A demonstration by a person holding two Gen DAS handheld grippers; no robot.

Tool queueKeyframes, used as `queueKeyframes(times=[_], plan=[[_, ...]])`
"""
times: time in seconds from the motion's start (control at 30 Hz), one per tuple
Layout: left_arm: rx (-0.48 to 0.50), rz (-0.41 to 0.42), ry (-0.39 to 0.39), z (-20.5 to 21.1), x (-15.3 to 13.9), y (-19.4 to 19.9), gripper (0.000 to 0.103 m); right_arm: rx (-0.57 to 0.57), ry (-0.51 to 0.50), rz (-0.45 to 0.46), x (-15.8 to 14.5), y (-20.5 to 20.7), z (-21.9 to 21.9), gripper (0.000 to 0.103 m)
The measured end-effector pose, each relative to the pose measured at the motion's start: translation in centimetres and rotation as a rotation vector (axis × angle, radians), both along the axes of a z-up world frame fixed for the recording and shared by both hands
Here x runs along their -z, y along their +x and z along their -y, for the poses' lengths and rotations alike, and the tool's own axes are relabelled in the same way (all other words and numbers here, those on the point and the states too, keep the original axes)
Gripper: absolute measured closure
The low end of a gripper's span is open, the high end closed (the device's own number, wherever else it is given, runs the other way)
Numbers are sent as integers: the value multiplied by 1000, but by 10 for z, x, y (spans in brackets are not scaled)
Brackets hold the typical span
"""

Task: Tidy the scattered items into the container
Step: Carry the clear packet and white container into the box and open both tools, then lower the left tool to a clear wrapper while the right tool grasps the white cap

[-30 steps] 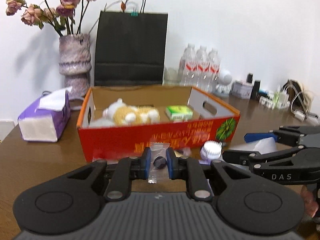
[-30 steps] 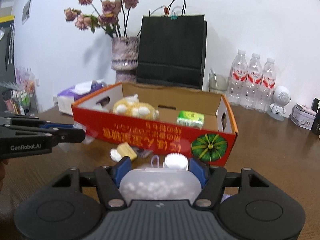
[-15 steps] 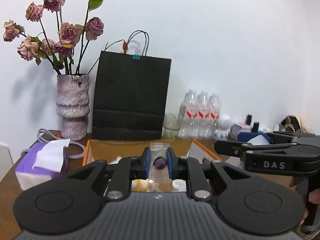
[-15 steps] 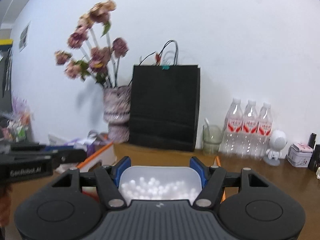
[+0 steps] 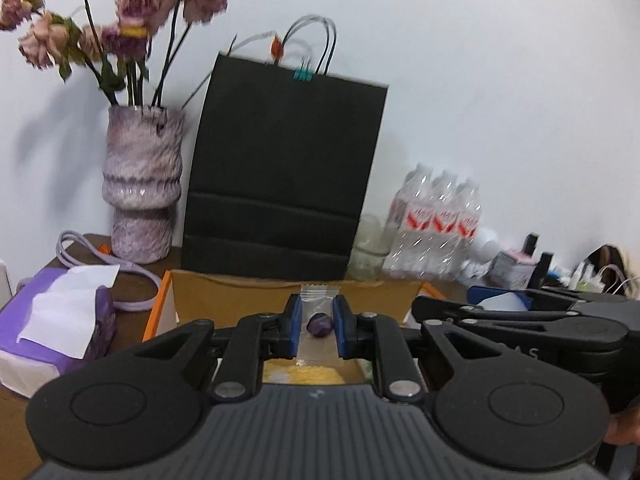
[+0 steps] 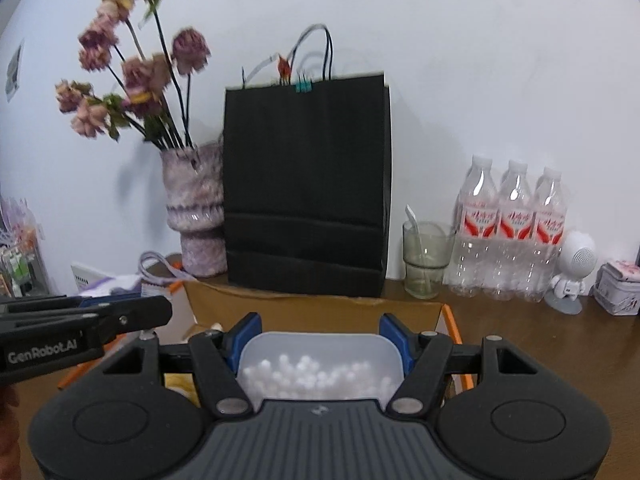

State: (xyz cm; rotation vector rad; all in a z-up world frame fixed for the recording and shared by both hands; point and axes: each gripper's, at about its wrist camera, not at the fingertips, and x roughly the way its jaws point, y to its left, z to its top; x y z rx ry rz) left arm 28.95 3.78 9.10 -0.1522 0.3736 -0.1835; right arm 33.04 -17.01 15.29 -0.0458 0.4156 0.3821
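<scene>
My left gripper (image 5: 317,326) is shut on a clear sachet (image 5: 319,322) with a dark purple sweet inside, held above the open orange-rimmed cardboard box (image 5: 224,300). A yellow plush toy (image 5: 308,374) shows in the box just under the jaws. My right gripper (image 6: 320,334) is shut on a translucent white tub of small white balls (image 6: 318,366), held over the same cardboard box (image 6: 312,312). The right gripper appears in the left wrist view as a black arm (image 5: 532,328) at the right; the left gripper's arm (image 6: 76,320) crosses the right wrist view at the left.
A black paper bag (image 5: 284,176) stands right behind the box, with a vase of dried flowers (image 5: 142,184) to its left. A purple tissue pack (image 5: 52,320) lies at the left. Three water bottles (image 6: 512,232), a glass (image 6: 424,260) and small items line the back right.
Both grippers rose and moved forward from in front of the box's red side to above its opening, each still holding its item. The box's front wall dropped out of sight.
</scene>
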Motion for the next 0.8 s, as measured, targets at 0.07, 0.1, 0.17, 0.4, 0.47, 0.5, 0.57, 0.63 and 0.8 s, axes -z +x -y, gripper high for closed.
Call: queueKeyframes(times=[0.07,0.1,0.17,0.4,0.47,0.5,0.57,0.63,0.8], plan=[[-9,-27,15,0,8,9,85,-2,-11,-19,6,7,-2,39],[-19,-41,17,0,12,13,85,-3,-17,-28,8,11,-3,38],[-35,-62,21,-2,18,19,84,5,-24,-39,16,18,-4,38],[-153,-90,59,-9,24,25,0,37,-45,-99,27,31,-3,3],[-159,-93,68,-10,22,25,0,39,-41,-106,27,32,-1,0],[-159,-95,65,-11,22,24,0,38,-36,-116,27,33,0,0],[-165,-109,60,-12,22,26,0,38,-33,-137,28,34,0,0],[-164,-121,64,-11,23,27,0,38,-41,-144,29,34,-1,0],[-161,-123,74,-8,24,27,0,35,-54,-145,30,33,-2,0]])
